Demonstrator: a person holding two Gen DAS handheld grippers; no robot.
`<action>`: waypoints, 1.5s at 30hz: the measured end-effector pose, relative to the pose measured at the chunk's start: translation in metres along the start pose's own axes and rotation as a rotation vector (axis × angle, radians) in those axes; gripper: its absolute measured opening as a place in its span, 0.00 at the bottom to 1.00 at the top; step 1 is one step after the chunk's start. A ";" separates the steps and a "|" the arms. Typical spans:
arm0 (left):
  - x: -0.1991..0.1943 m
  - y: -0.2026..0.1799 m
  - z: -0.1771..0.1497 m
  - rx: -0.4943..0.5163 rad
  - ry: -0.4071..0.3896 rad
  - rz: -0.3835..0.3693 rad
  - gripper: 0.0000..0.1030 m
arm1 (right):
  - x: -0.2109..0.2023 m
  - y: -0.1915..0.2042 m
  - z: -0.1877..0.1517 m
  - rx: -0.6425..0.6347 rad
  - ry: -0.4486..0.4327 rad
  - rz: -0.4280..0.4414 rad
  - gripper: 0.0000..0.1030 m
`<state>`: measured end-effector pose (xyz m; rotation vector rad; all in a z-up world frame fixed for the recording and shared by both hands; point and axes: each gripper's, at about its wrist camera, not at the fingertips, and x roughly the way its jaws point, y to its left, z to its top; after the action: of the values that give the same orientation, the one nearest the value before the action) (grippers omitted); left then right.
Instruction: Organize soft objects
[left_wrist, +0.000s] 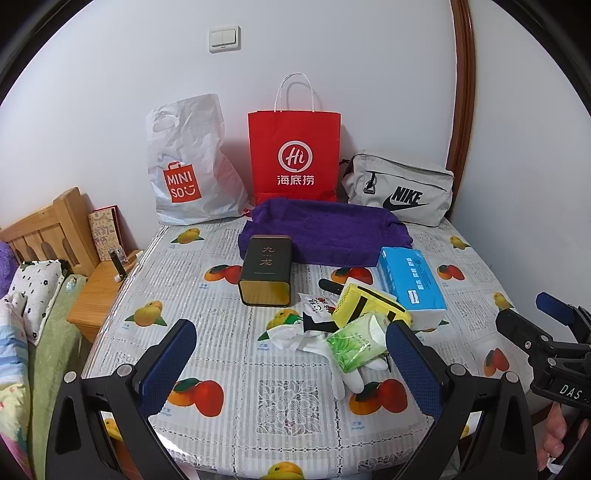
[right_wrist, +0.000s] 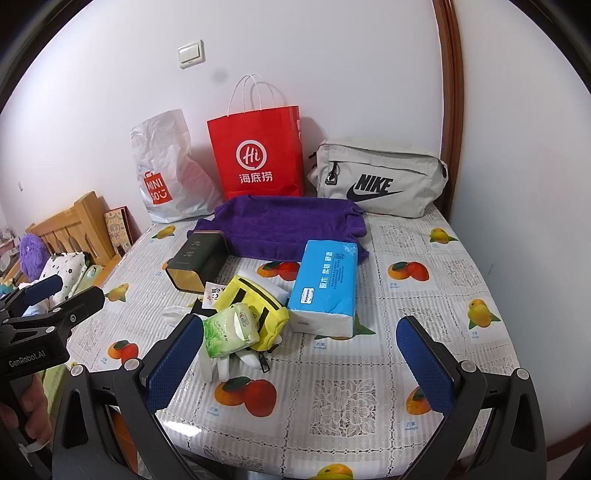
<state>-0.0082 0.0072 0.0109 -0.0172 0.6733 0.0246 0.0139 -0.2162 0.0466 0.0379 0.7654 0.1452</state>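
In the left wrist view, going left to right along the back of the frame: the white Miniso bag (left_wrist: 192, 162) slumped at upper left, the red paper bag (left_wrist: 294, 155) upright at upper centre, the grey Nike pouch (left_wrist: 400, 188) at upper right, with the purple towel (left_wrist: 325, 230) spread just in front of them. Mid-frame, the dark tin (left_wrist: 266, 271) lay on its side left of the pile; the pile itself sat centre-right: yellow pouch (left_wrist: 369, 301), green tissue pack (left_wrist: 356, 341) resting against it, blue tissue pack (left_wrist: 410, 278) beside it at right. Left gripper (left_wrist: 291, 369) was open, holding nothing, low in frame; right gripper (right_wrist: 301, 356) likewise open and empty. Risks, judged: the soft items overlap, so closing on the green pack could drag the yellow pouch or the thin white wrappers along. The slumped bag's mouth may collapse on insertion. The glossy tablecloth (left_wrist: 229, 354) could let packs slide away from the fingers.
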 end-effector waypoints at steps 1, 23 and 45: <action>0.000 0.000 0.000 0.000 0.001 0.001 1.00 | 0.000 0.000 0.000 0.000 0.000 0.000 1.00; 0.038 0.005 -0.011 -0.004 0.056 -0.061 1.00 | 0.013 -0.003 -0.004 -0.012 0.009 -0.016 1.00; 0.139 -0.085 -0.048 0.414 0.151 -0.127 1.00 | 0.092 -0.059 -0.026 0.065 0.152 -0.102 1.00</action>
<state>0.0726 -0.0768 -0.1127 0.3390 0.8170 -0.2402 0.0680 -0.2615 -0.0409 0.0503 0.9216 0.0264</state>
